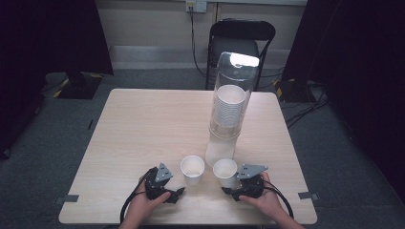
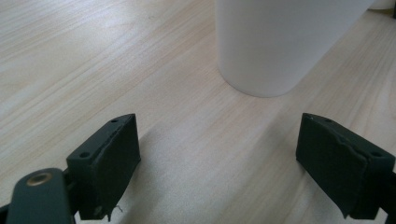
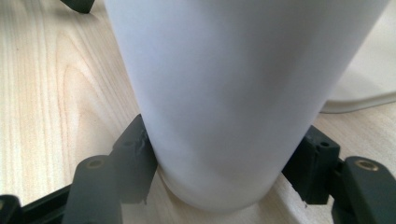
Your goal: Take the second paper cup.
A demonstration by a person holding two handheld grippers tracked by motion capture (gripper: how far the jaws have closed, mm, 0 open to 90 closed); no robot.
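Two paper cups stood at the near edge of the worktop [image 1: 143, 124], one at each gripper.

The right cup [image 1: 225, 171] is stood upright between the jaws of the right gripper [image 1: 228, 191], whose pads are set against its sides near the base. The left gripper [image 1: 179, 193] is held wide open with nothing between its jaws; the left cup [image 1: 192, 169] is stood just beyond it, untouched. A dispenser [image 1: 229, 105] loaded with stacked cups is seen farther back.
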